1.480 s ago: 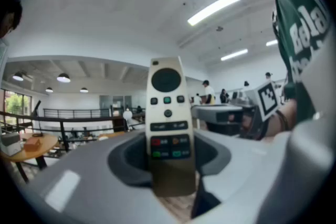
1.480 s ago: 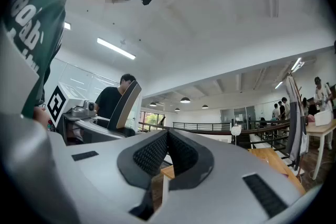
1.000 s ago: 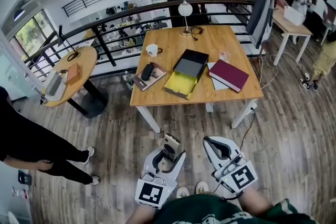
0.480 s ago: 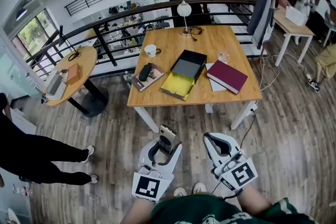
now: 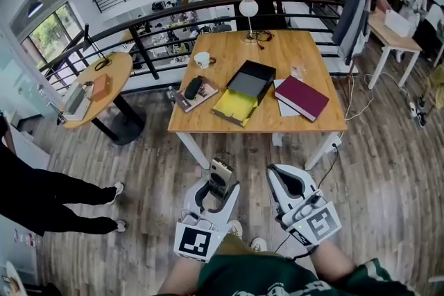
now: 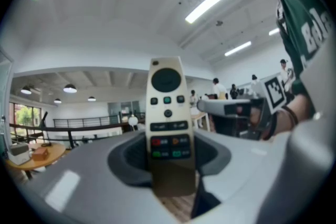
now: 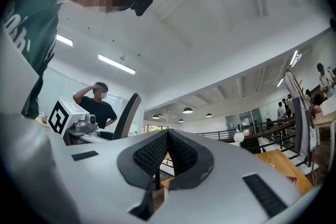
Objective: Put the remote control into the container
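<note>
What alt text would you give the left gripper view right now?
The left gripper is shut on a cream remote control, its buttons facing the camera. Behind it are balcony railings and ceiling lights of an open office.

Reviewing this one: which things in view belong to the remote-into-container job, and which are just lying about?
In the job:
remote control, clamped in the left claw
open yellow container on the wooden table

Lying about:
red book
white mug
desk lamp
black case
</note>
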A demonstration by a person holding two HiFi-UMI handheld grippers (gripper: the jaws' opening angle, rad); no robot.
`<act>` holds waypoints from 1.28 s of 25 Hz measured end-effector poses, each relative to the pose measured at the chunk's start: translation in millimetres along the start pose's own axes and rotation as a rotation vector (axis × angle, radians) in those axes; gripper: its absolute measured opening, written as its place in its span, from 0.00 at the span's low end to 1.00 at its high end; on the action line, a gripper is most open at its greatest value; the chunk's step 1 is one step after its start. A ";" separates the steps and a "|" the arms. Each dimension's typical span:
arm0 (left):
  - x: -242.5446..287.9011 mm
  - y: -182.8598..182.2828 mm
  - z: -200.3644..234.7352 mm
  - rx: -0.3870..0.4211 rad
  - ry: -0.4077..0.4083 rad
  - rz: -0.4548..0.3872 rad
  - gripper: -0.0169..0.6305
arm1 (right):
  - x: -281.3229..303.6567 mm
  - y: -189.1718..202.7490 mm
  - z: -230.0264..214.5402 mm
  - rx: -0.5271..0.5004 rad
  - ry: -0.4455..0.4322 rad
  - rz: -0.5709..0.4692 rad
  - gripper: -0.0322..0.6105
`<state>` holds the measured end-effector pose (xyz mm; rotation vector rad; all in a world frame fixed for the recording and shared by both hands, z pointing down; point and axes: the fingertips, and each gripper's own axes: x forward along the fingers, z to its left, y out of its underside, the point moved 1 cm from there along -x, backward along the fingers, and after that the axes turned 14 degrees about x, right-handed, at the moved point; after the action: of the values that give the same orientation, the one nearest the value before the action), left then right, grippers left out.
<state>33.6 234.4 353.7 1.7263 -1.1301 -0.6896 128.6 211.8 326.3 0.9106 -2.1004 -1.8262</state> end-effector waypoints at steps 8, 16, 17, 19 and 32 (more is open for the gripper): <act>-0.3 -4.2 10.7 0.004 -0.036 -0.008 0.31 | 3.6 -4.9 -1.6 -0.010 -0.001 -0.023 0.07; 12.6 10.3 29.0 -0.026 -0.041 -0.009 0.31 | 15.2 -4.4 -16.1 -0.016 0.021 -0.033 0.07; 15.4 13.8 31.2 -0.037 -0.027 -0.008 0.31 | 17.7 -2.8 -19.2 -0.015 0.025 -0.030 0.07; 22.9 18.8 36.4 -0.060 -0.008 -0.014 0.31 | 24.0 -0.3 -25.9 -0.016 0.032 -0.024 0.07; 100.8 59.7 96.2 -0.079 0.026 -0.012 0.31 | 106.4 21.3 -83.2 -0.029 0.030 -0.013 0.07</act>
<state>-26.3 96.3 371.9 1.6716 -1.0615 -0.7084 82.9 83.6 339.2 0.9404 -2.0494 -1.8329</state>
